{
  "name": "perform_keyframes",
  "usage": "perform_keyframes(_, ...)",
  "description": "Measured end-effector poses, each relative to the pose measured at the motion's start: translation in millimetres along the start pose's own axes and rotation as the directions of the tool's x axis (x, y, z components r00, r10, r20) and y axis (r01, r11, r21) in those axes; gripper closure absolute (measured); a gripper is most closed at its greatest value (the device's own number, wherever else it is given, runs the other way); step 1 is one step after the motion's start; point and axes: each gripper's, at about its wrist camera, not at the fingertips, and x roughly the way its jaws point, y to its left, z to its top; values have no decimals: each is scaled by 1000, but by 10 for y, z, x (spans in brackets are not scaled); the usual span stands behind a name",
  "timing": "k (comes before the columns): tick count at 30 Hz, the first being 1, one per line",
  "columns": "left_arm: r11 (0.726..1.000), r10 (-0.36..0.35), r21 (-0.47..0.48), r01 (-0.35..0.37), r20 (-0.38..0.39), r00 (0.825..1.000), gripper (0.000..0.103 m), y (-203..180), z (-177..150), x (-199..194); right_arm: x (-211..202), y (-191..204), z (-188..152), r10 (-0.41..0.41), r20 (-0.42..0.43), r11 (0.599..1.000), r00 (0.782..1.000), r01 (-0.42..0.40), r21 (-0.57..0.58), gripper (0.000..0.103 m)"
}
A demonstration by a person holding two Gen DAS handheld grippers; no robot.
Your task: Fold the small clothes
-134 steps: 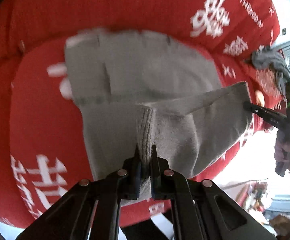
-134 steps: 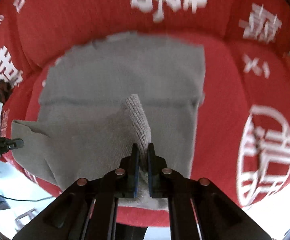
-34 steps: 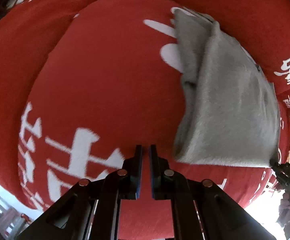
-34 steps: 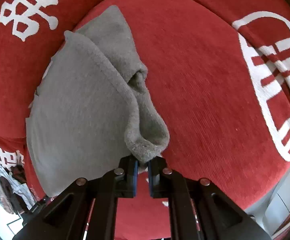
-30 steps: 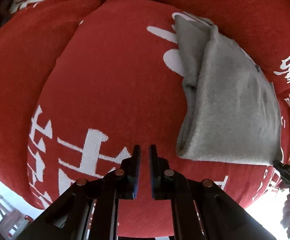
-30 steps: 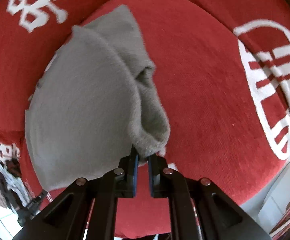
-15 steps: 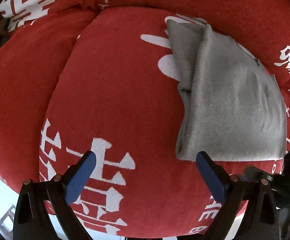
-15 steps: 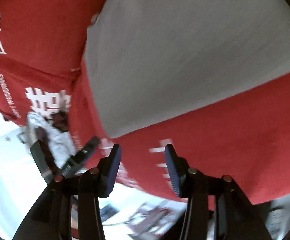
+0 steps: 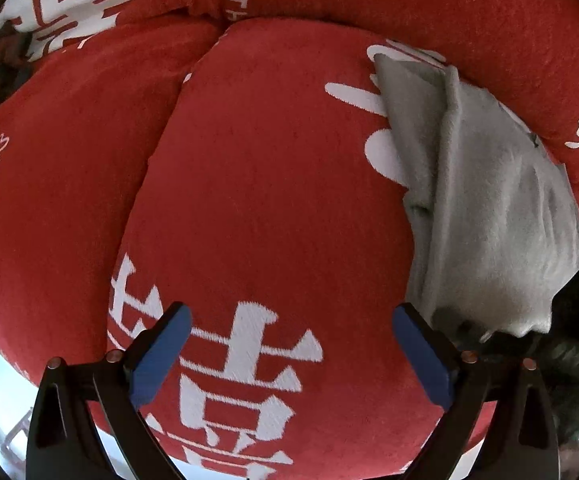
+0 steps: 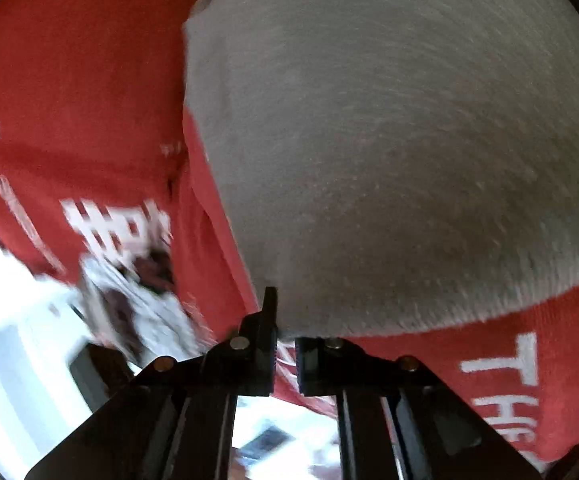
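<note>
- One red cover (image 9: 257,184) printed with white characters fills both views, stretched over rounded cushions; in the left wrist view, two seat cushions sit side by side below a long back roll.
- One grey garment (image 9: 497,216), folded into a thick stack, lies on the right-hand part of the nearer cushion, its layered edges facing the middle of the seat (soft fleece-like nap on top). In the right wrist view the same garment (image 10: 389,128) takes up most of the frame, blurred by motion, lying flat on the red cover (image 10: 77,80).
- Two hand-held grippers are at work. The left gripper (image 9: 289,356) hovers over bare red fabric with its two blue-padded fingers (image 9: 161,356) spread wide and nothing between them; its right-hand finger sits just beside the garment's near corner.
- The right gripper (image 10: 285,344) has its two fingers drawn close together at the garment's near edge; whether they pinch the fabric cannot be told, since the cloth hides the tips. Its dark body (image 9: 577,312) shows at the right edge of the left wrist view, against the garment's corner.
- One crumpled patterned cloth (image 10: 137,288) lies past the cover's edge in the right wrist view, too blurred to identify.
</note>
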Motion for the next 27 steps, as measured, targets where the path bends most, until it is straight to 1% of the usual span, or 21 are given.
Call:
perform_keyframes(1,1000,6,17,-6,-10,1000,2,-12,27,32,47,-60,-16,-37,-15,999,999,37,4,96)
perform_keyframes(2,1000,3,28,-3,-14,1000,3,-18,41,40,80,-133,-27,-42,-22,999,999,43,27,96)
perform_keyframes(3,999,0,33,0,-6,1000,3,-34,54,26,71,-163,-33,-22,-18,998,1000,23,50,96)
perform_keyframes(4,999,-5,36,5,3,1000,3,-36,71,8,42,-165,-42,-27,-29,999,999,29,44,96)
perform_keyframes(6,998,-33,47,33,15,999,3,-112,154,-13,18,-122,-75,-91,-83,996,992,91,-6,91)
perform_keyframes(7,997,-55,52,54,18,998,3,-149,184,-26,-29,-89,-114,-155,-129,987,979,149,-54,91)
perform_keyframes(8,993,-99,63,98,17,995,3,-212,223,-42,-73,-64,-139,-179,-145,982,973,168,-85,91)
perform_keyframes(9,989,-126,75,125,15,992,3,-266,241,-56,-166,-12,-166,-193,-138,976,971,176,-128,91)
perform_keyframes(11,977,-187,112,183,19,982,3,-435,276,-91,-513,105,-190,-208,-42,957,977,195,-215,92)
perform_keyframes(12,963,-232,145,227,20,972,3,-555,283,-109,-701,155,-173,-237,29,939,971,237,-251,95)
perform_keyframes(13,955,-254,162,248,17,967,3,-619,280,-115,-830,177,-146,-262,79,924,962,274,-268,95)
perform_keyframes(15,927,-315,208,311,-13,949,3,-824,270,-63,-1066,154,-40,-318,169,897,933,354,-264,97)
perform_keyframes(16,919,-332,216,331,-32,943,3,-903,264,-10,-1140,108,61,-338,196,893,921,379,-241,97)
perform_keyframes(17,912,-340,223,344,-57,939,3,-968,247,61,-1169,48,129,-350,200,893,915,391,-223,97)
perform_keyframes(19,922,-303,226,315,-88,949,3,-1047,187,265,-1202,-152,302,-393,199,888,898,427,-170,97)
perform_keyframes(21,938,-261,208,278,-106,960,3,-992,159,414,-1130,-211,403,-427,188,880,885,454,-138,97)
perform_keyframes(22,936,-271,203,286,-101,957,3,-951,155,447,-1117,-285,438,-433,178,881,883,457,-125,99)
perform_keyframes(23,929,-290,214,302,-87,953,3,-925,146,415,-1119,-330,456,-424,177,887,888,447,-115,103)
perform_keyframes(24,930,-275,228,288,-87,957,3,-922,144,397,-1126,-343,468,-412,175,894,894,434,-113,103)
perform_keyframes(25,934,-252,241,265,-82,964,3,-907,132,400,-1129,-349,462,-412,174,892,894,435,-122,103)
perform_keyframes(27,950,-183,245,196,-72,980,3,-841,148,396,-1180,-369,465,-429,178,878,886,455,-149,103)
